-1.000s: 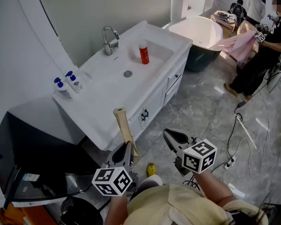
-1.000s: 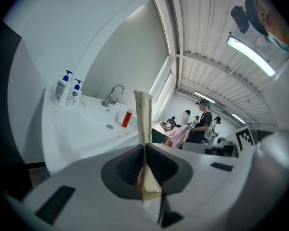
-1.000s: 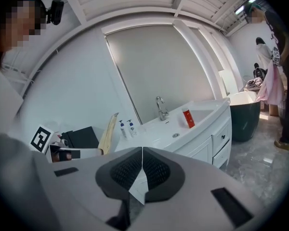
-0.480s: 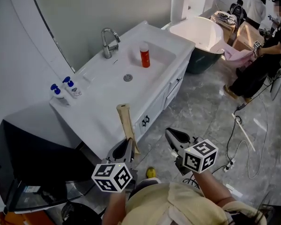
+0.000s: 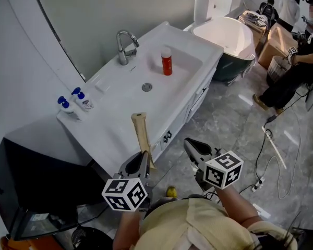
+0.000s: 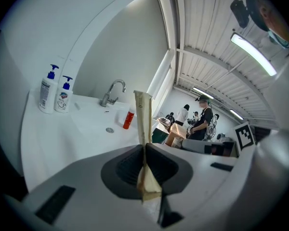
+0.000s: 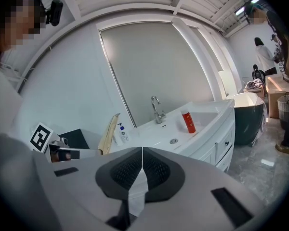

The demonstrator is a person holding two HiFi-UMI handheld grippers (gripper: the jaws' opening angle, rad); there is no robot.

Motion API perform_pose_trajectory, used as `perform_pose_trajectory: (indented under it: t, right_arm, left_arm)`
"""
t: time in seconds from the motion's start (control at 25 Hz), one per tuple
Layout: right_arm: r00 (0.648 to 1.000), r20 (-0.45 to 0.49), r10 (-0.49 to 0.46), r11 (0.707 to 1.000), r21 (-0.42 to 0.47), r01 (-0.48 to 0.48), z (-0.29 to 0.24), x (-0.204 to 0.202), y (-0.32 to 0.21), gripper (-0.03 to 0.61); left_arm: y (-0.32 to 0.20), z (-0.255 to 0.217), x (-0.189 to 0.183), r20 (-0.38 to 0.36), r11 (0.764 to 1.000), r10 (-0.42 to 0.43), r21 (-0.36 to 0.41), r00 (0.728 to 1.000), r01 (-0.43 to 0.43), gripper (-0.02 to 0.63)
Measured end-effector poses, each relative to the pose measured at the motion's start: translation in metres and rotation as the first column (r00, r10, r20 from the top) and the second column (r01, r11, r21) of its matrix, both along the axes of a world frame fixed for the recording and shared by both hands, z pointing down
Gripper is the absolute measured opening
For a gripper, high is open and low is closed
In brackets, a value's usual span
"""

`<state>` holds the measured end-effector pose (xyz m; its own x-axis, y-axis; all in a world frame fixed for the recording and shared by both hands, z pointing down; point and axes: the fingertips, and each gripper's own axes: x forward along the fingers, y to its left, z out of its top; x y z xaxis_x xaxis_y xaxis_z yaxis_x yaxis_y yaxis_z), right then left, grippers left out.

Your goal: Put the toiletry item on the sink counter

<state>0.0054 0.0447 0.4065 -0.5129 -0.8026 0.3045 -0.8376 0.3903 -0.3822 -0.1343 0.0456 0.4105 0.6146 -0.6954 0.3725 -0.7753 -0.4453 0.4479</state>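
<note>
Forward-pointing left gripper (image 5: 138, 163) clamping tan tube (image 5: 141, 133), right gripper (image 5: 194, 146) closed, empty

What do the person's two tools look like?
The left tool and right tool are grey, with dark ribbed pads; each carries a white cube with black square markers. The person wears a beige shirt.

The sink counter (image 5: 115, 116) is white, the bottle (image 5: 167, 62) in its basin red with a white cap, the two bottles (image 5: 78, 99) at its left end white with blue pumps, the toiletry item (image 5: 142, 137) over its front edge pale tan.
</note>
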Motion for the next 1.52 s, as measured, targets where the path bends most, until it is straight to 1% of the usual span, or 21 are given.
perform_pose_trajectory:
  t: [0.48, 0.8, 0.92, 1.16, 1.36, 1.52]
  right_arm:
    - [1.000, -0.007, -0.012, 1.000, 0.012, 0.012, -0.003, -0.004, -0.029, 0.027]
    - [1.000, -0.010, -0.021, 1.000, 0.021, 0.021, -0.001, 0.007, -0.062, 0.027]
    - [0.999, -0.004, -0.047, 0.999, 0.024, 0.047, -0.005, 0.009, -0.081, 0.026]
    - [0.993, -0.026, -0.115, 0.993, 0.029, 0.115, -0.006, 0.021, -0.123, 0.027]
    - [0.987, -0.013, -0.161, 0.987, 0.013, 0.161, -0.003, 0.033, -0.155, 0.027]
    - [0.982, -0.001, -0.189, 0.982, 0.018, 0.189, -0.004, 0.045, -0.180, 0.027]
  left_arm:
    - [-0.031, 0.001, -0.015, 0.043, 1.000, -0.026, 0.004, 0.999, 0.026, 0.057]
    - [-0.054, 0.008, -0.010, 0.061, 0.999, -0.045, -0.005, 0.997, 0.045, 0.058]
    - [-0.067, 0.007, -0.007, 0.067, 0.997, -0.072, -0.016, 0.995, 0.073, 0.058]
    - [-0.103, 0.008, 0.007, 0.078, 0.991, -0.129, -0.031, 0.989, 0.131, 0.057]
    - [-0.128, 0.011, 0.020, 0.089, 0.983, -0.174, -0.050, 0.981, 0.178, 0.058]
    - [-0.148, 0.012, 0.032, 0.108, 0.977, -0.202, -0.054, 0.973, 0.208, 0.058]
